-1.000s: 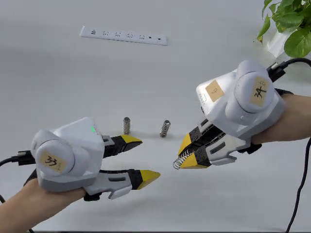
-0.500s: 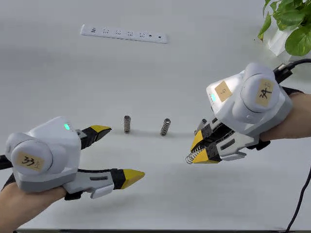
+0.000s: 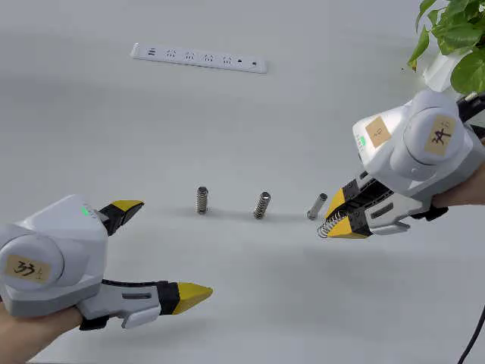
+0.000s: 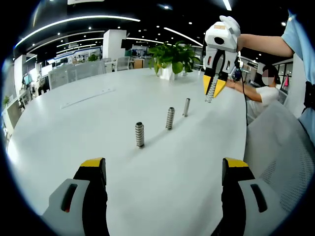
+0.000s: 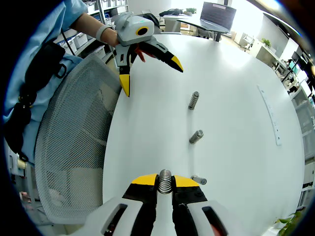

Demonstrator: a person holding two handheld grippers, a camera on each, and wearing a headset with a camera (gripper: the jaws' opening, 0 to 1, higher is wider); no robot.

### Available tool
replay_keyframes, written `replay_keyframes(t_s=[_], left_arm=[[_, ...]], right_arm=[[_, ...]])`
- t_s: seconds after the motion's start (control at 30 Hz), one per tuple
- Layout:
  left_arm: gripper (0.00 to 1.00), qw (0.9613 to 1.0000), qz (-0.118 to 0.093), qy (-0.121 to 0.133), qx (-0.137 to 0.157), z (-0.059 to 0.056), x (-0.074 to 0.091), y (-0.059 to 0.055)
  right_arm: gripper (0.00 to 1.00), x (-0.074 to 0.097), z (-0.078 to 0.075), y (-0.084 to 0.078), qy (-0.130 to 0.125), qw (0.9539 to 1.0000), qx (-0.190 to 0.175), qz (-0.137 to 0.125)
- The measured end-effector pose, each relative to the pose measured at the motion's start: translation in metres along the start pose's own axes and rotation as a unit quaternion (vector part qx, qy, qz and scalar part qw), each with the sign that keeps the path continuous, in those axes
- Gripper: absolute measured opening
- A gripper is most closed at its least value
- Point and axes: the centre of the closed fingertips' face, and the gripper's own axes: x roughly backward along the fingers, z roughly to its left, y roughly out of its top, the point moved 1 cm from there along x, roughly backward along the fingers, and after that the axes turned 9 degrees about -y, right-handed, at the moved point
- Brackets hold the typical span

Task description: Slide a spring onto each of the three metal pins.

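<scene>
Right gripper [image 3: 339,220] lightly pinches the light, crushable spring [image 3: 328,225] sidewise, bare pin [image 3: 317,205] at its ten o'clock; left gripper [image 3: 174,246] gapes empty.

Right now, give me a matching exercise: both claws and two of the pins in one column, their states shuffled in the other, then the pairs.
1 left claw
2 right claw
3 middle pin
4 pin by right claw

A bare
B open, empty
C shut on loose spring
D already loaded

Pairs: 1-B, 2-C, 3-D, 4-A
</scene>
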Motion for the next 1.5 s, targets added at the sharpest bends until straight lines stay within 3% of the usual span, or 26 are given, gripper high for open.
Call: replay_keyframes(t_s=[0.27,0.57,1.5], left_arm=[[0.99,0.9999,0.01,-0.005,0.003,0.0,-0.002,-0.003],[0.99,0.9998,0.014,-0.013,-0.001,-0.001,-0.009,0.0],[0.96,0.9997,0.004,-0.021,0.006,0.002,-0.012,0.004]], right_arm=[[0.07,0.003,-0.032,-0.008,-0.009,0.9998,0.005,0.018],[0.07,0.002,-0.052,-0.016,-0.017,0.999,0.022,0.036],[0.07,-0.022,-0.059,-0.02,-0.003,0.9977,0.039,0.056]])
